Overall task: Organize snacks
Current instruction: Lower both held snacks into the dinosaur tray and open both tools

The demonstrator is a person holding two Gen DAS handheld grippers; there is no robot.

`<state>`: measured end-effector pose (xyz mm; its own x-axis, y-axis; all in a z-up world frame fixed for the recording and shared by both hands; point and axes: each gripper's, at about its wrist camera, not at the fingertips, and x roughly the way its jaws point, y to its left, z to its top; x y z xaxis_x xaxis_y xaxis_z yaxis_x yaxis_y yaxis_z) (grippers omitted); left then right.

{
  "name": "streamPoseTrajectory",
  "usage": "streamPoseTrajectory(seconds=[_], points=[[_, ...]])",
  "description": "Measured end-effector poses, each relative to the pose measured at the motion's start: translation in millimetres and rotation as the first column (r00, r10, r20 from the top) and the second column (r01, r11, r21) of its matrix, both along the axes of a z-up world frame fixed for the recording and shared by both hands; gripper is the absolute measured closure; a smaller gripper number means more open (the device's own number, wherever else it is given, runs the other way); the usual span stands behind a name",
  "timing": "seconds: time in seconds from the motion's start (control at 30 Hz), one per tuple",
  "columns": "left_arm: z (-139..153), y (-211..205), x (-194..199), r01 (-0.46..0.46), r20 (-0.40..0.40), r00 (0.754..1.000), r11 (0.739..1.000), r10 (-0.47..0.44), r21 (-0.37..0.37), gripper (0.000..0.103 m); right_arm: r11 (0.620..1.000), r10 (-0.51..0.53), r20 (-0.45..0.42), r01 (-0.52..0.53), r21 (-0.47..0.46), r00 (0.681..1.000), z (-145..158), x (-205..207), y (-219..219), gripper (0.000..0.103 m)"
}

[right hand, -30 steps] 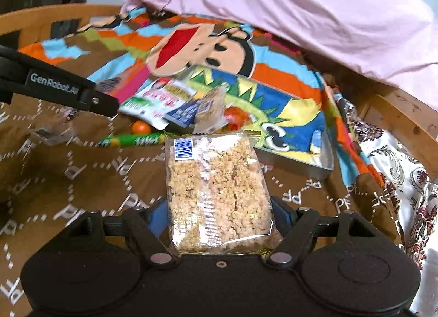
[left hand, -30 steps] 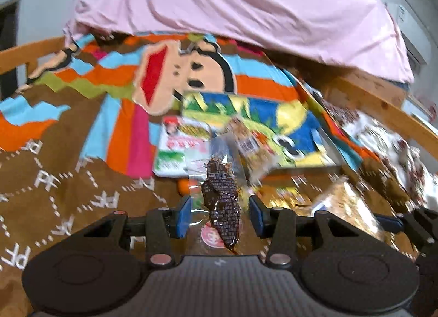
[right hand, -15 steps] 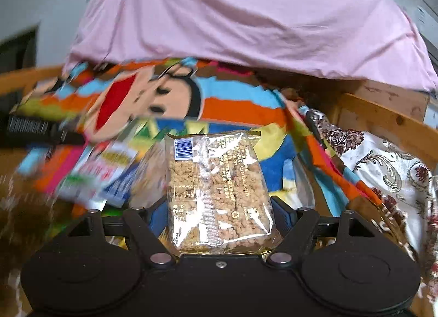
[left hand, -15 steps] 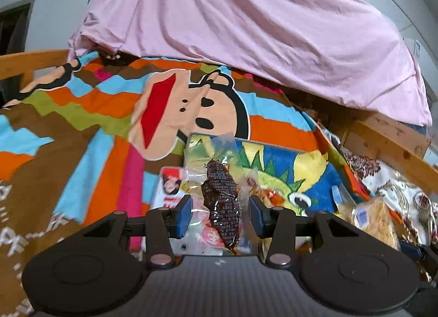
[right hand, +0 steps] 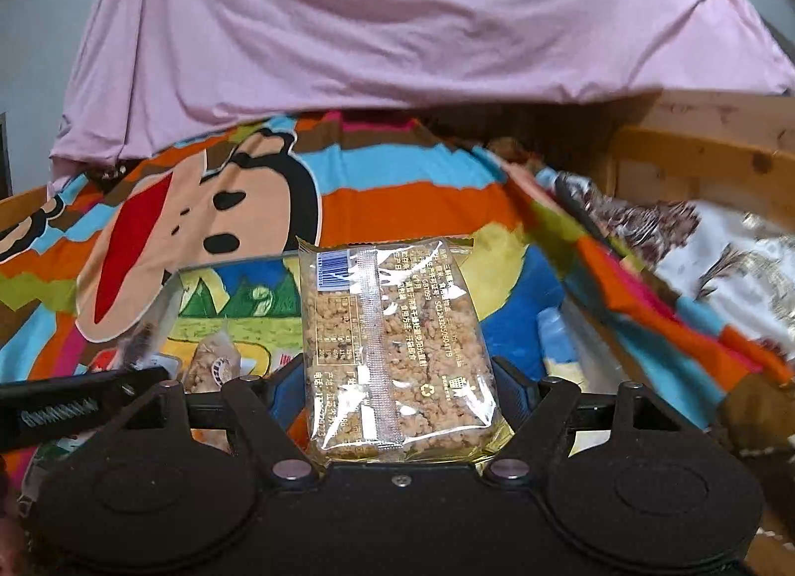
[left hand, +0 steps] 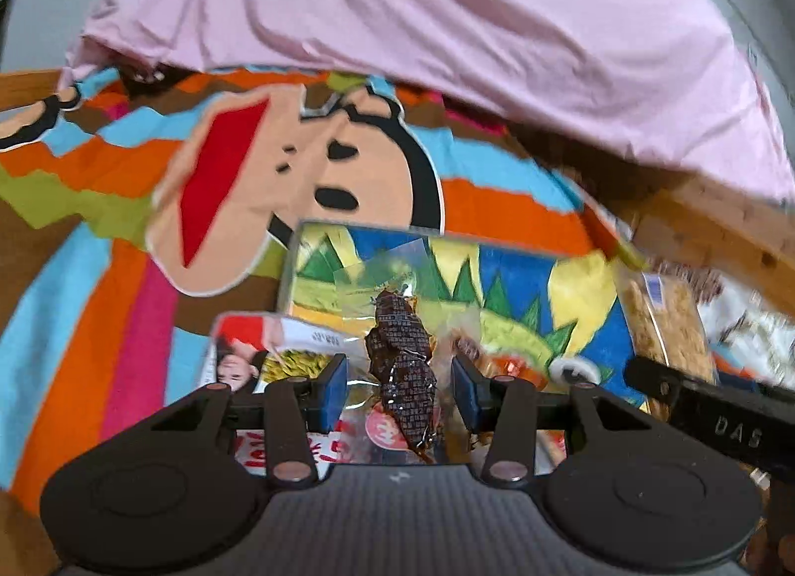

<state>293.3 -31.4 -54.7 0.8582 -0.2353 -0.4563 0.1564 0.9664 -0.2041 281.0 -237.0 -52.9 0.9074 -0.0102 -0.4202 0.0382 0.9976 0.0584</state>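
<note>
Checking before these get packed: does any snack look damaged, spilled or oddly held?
Nothing looks torn or spilled. The rice crisp bar sits sealed in the right gripper. The dark snack pack in the left gripper is held by its clear wrapper and tilts slightly.

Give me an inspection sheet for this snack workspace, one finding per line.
Surface: striped cartoon blanket on a wooden-framed bed.
Job's things: picture-printed box; dark snack pouch; rice cracker pack.
Clutter: red-and-white snack packet and other wrapped snacks beside the box.
Grippers: left tongs grip the dark snack pouch; right tongs grip the rice cracker pack.
Cables: nothing seen.
Surroundings: pink sheet draped behind; floral cloth to the right.
</note>
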Motion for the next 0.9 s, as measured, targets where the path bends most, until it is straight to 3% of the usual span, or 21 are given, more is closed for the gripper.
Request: streamPoseTrajectory(seconds=[0.57, 0.63, 0.77, 0.9], points=[[-5.3, -16.5, 29.2, 0.028, -0.052, 0.998, 0.995, -0.023, 0.091, 0.052, 0.989, -0.021, -0.152, 0.043, 0.144, 0.988, -29.2, 45.8, 2.3, 0.026], [-4.0, -17.9, 30.5, 0.032, -0.055, 0.998, 0.993, -0.026, 0.111, 0.050, 0.988, -0.019, -0.151, 0.041, 0.146, 0.988, -30.9, 45.7, 3.3, 0.025], [-0.2, -13.5, 32.6, 0.006, -0.066, 0.998, 0.994, 0.001, 0.111, 0.030, 0.987, -0.015, -0.154, 0.040, 0.158, 0.988, -25.3, 46.4, 1.2, 0.025], [8.7, -4.2, 29.3, -0.008, -0.074, 0.997, 0.999, 0.012, 0.053, 0.026, 0.987, -0.012, -0.121, 0.032, 0.160, 0.993, -11.5, 42.6, -0.8, 0.019]])
